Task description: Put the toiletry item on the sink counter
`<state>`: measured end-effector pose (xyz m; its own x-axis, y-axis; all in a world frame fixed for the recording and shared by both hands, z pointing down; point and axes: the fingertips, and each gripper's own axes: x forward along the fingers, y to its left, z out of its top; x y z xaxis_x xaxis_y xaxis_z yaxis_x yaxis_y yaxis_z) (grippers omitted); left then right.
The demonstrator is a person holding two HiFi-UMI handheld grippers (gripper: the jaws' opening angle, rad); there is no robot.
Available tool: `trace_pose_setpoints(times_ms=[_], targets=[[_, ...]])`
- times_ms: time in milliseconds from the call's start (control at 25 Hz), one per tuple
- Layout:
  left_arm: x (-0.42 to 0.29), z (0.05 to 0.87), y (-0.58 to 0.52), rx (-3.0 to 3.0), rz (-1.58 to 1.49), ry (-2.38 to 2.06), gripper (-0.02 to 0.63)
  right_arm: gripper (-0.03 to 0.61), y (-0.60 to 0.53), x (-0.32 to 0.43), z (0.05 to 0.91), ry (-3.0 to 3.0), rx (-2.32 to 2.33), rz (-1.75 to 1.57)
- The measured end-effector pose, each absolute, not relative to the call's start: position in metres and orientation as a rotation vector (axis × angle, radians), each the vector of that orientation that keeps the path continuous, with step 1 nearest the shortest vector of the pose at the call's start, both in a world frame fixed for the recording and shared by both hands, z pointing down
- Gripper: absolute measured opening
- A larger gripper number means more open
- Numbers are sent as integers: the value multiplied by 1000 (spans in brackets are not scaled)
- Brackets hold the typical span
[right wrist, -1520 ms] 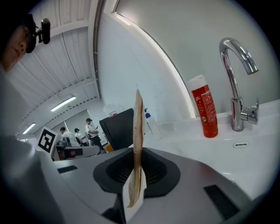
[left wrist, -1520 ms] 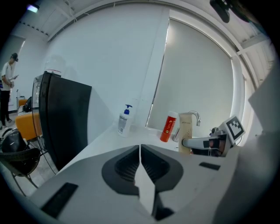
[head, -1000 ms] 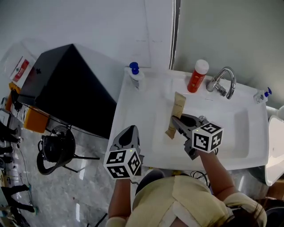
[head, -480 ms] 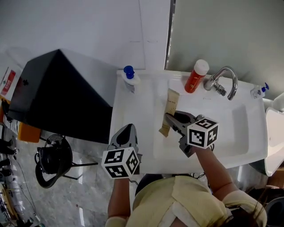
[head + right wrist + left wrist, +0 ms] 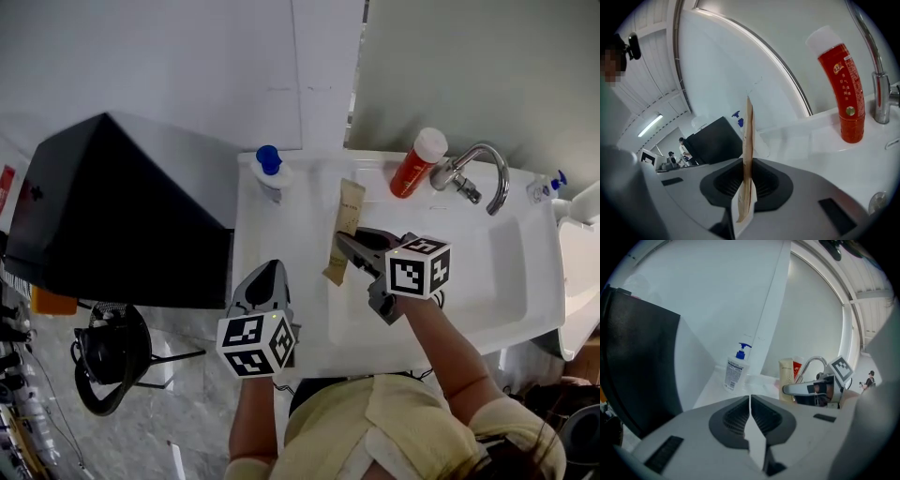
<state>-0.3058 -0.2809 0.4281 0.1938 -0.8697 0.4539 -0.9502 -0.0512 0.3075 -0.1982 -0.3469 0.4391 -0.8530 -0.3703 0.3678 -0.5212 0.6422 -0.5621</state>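
Note:
The toiletry item is a flat beige tube (image 5: 343,230), held edge-on and upright in my right gripper (image 5: 344,244), which is shut on its lower part. In the right gripper view the tube (image 5: 748,150) rises between the pads. It hangs over the white sink counter (image 5: 281,239), at the basin's left rim. My left gripper (image 5: 271,274) is shut with nothing in it, at the counter's front left corner. The left gripper view shows its jaws (image 5: 750,401) closed, with the tube (image 5: 786,380) beyond them.
A red bottle with a white cap (image 5: 416,161) stands beside the chrome faucet (image 5: 473,173). A blue-pump bottle (image 5: 270,172) is at the counter's back left corner, a small spray bottle (image 5: 544,185) at the back right. A black cabinet (image 5: 112,206) adjoins the sink's left side.
My right gripper has carried the beige tube a little left, toward the blue-pump bottle. The left gripper has stayed at the front corner.

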Motion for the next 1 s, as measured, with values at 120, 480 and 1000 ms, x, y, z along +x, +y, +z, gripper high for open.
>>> trace_pose_setpoints(times_ms=[120,480,1000], targets=[[-308,431,-287,1939,186,-1677,44,66,-352,-207,443,-2634,720,1043],[-304,438,-307,1968,189,-1631,44,66,-372,-224,454,-2599,728,1089],[-301,453,-328,1959,188,-1598,44,66,-391,-241,475,-2539,721,1079]])
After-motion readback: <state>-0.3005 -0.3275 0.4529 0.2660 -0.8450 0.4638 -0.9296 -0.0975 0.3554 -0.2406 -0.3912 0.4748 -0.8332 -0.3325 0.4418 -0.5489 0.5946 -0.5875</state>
